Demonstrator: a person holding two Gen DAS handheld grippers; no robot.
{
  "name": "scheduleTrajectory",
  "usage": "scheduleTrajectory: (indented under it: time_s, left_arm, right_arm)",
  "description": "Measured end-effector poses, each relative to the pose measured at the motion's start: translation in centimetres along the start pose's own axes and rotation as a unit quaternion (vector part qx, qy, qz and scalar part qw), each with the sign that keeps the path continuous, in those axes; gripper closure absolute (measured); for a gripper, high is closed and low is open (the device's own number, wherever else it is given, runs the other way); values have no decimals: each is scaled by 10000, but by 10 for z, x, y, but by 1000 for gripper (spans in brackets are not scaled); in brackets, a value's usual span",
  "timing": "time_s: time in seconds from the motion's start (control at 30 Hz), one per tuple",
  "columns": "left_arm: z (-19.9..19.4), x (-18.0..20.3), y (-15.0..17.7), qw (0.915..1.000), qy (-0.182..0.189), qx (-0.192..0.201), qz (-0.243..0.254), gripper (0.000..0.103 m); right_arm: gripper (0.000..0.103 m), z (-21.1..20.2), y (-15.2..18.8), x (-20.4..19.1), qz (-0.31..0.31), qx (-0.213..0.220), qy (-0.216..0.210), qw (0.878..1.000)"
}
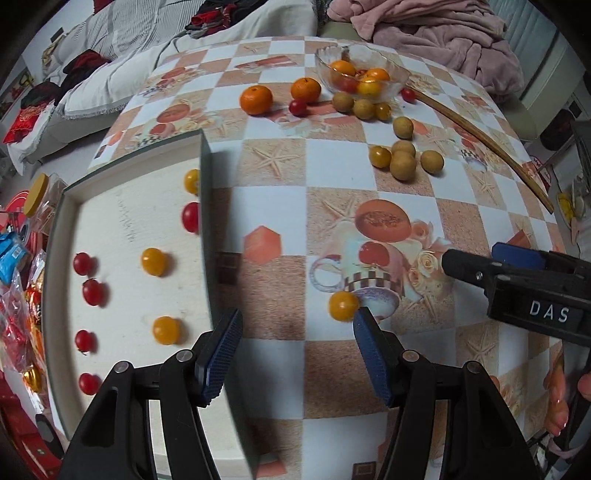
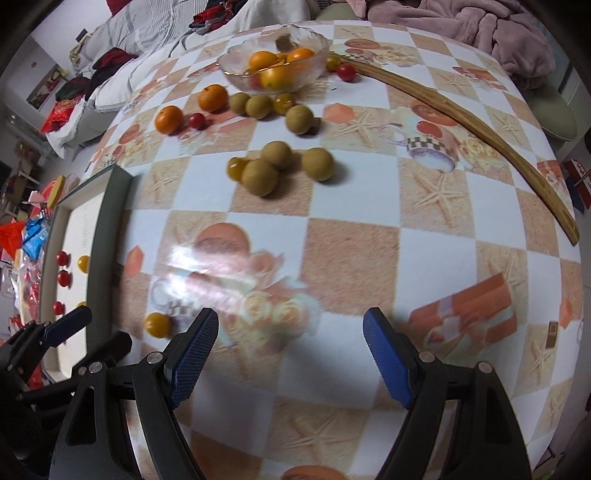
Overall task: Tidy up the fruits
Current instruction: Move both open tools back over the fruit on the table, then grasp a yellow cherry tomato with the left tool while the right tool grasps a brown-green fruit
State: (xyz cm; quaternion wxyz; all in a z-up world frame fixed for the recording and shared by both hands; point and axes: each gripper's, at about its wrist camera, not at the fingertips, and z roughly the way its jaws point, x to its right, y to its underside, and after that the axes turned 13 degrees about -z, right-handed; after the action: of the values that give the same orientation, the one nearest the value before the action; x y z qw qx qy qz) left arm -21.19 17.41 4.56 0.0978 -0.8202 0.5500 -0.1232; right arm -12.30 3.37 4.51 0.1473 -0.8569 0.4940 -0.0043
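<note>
A white tray (image 1: pixel 122 229) with a dark rim lies at the table's left, holding rows of red and yellow cherry tomatoes. A loose yellow tomato (image 1: pixel 343 305) lies on the tablecloth just beyond my left gripper's right fingertip; it also shows in the right wrist view (image 2: pixel 158 324). My left gripper (image 1: pixel 297 325) is open and empty. My right gripper (image 2: pixel 290 325) is open and empty over bare cloth; it shows in the left wrist view (image 1: pixel 476 260). A glass bowl (image 2: pixel 236 75) with oranges stands at the far side. Longans (image 2: pixel 260 176) and two tangerines (image 2: pixel 169 119) lie loose.
A long wooden stick (image 2: pixel 461 110) lies along the table's right side. Pink blankets (image 2: pixel 461 26) and bedding lie beyond the far edge. Snack packets and red items (image 1: pixel 18 288) sit left of the tray.
</note>
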Motion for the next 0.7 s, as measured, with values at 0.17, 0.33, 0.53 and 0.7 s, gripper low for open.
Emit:
scheduleTrajectory:
  time_s: [0.17,0.33,0.53,0.7]
  left_arm:
    - [13,11,1,10000,-40,-66,-25,39]
    - [26,19,0,9999,-78,-107,-72,39]
    - [37,25,0,9996,-176,-150,-154,39]
    - [39,28,-1,9995,-194,-96,-218,39]
  right_arm:
    - [20,9,-11,14,-159,-11,57,9999]
    - [20,17,-29,26,-399,23,132,9991]
    - [20,27,-53,35,-749,82,212,9969]
    - [30,32,-68,37,-994,179,336,9943]
